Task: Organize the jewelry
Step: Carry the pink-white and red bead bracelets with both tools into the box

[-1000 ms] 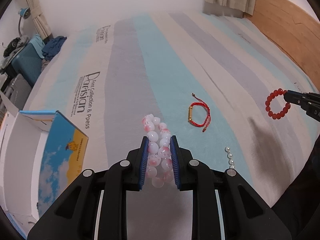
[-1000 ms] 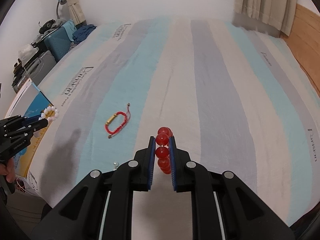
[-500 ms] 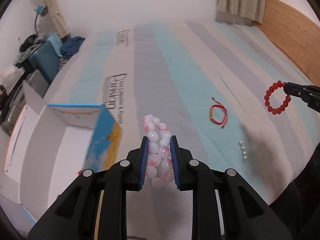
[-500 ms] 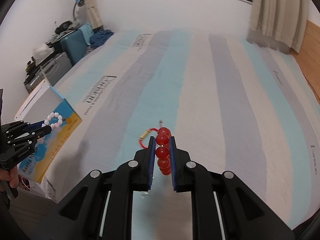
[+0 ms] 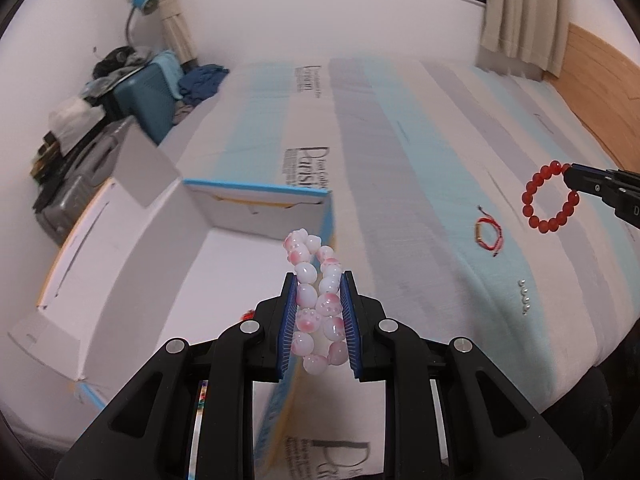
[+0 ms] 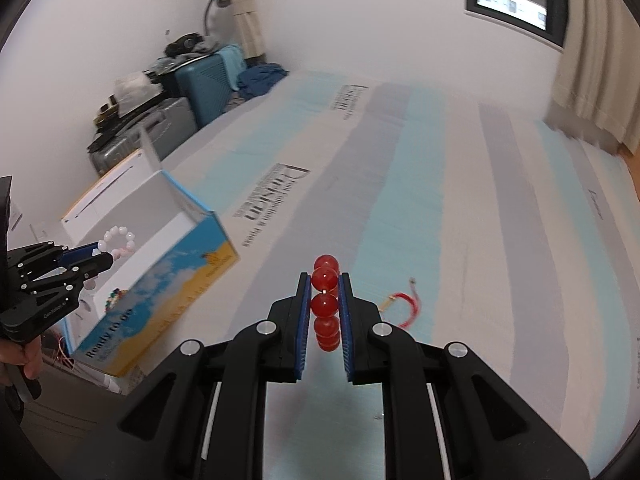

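My left gripper point(image 5: 319, 280) is shut on a pink-and-white bead bracelet point(image 5: 316, 304) and holds it above the open white box point(image 5: 160, 248) beside the bed. It also shows in the right wrist view point(image 6: 106, 258), with the bracelet point(image 6: 119, 239) over the box point(image 6: 168, 216). My right gripper point(image 6: 324, 280) is shut on a red bead bracelet point(image 6: 326, 306), held above the bed; it shows in the left wrist view point(image 5: 570, 172) with the bracelet point(image 5: 550, 196) hanging. A red cord bracelet point(image 5: 488, 234) and a short pearl strand point(image 5: 524, 300) lie on the striped sheet.
The box has a blue-and-yellow printed side point(image 6: 160, 296) and some colourful items inside point(image 6: 114, 296). Suitcases and clothes point(image 5: 132, 92) stand by the far wall. A wooden headboard point(image 5: 600, 76) borders the bed at the right.
My left gripper has swung left from over the bed to over the open box, still gripping the pink-and-white bracelet. My right gripper has risen and turned left with the red bracelet.
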### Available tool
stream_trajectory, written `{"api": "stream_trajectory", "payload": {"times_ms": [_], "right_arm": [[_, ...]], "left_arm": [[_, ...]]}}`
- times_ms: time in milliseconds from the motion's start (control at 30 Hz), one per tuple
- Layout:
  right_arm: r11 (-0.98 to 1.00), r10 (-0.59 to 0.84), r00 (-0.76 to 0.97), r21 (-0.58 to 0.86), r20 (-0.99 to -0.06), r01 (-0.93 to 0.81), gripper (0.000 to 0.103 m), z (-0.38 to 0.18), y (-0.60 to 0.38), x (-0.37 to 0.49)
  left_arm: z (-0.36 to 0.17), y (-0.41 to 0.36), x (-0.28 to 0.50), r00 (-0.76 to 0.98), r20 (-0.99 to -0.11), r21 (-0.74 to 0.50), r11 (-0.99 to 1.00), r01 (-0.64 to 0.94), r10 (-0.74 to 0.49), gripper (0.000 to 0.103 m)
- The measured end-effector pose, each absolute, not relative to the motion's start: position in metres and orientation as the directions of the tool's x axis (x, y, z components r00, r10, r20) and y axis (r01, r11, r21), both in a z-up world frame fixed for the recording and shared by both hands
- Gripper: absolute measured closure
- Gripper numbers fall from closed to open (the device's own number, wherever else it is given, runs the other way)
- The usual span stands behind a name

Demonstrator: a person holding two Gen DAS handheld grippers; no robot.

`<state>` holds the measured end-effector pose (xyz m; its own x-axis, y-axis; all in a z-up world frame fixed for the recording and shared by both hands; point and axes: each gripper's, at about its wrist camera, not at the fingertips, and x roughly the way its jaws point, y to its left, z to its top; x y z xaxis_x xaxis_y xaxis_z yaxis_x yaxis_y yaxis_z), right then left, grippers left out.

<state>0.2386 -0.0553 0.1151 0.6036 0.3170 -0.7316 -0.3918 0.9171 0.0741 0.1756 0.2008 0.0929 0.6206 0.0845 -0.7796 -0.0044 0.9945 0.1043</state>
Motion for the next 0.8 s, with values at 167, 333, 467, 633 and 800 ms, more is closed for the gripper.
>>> {"api": "stream_trajectory", "payload": {"times_ms": [167,333,467,633,800], "right_arm": [[0.899,0.349,0.605,0.072,-0.716,-0.433,0.090,0.127,-0.018,0.232],[0.877,0.378,0.596,0.067,-0.708,-0.477,0.090,0.136,0.018,0.224],[0.862,0.399,0.587,0.069,-0.704,-0.503,0.090,0.140,0.043,0.221],[0.843,0.420,0.573,0.069,-0.703,-0.533,0.090,0.143,0.075,0.217],[0.819,0.445,0.549,0.075,-0.708,-0.568,0.090,0.140,0.110,0.209]], "left_arm": [[0.101,0.231,0.162,0.625,-0.773,0.103,0.994,-0.047,0.110,0.082],[0.107,0.258,0.150,0.626,-0.769,0.097,0.992,-0.083,0.127,0.082],[0.108,0.276,0.141,0.621,-0.771,0.099,0.990,-0.103,0.142,0.082],[0.109,0.297,0.133,0.615,-0.774,0.095,0.988,-0.126,0.153,0.082],[0.110,0.319,0.123,0.615,-0.772,0.088,0.985,-0.152,0.164,0.082]]}}
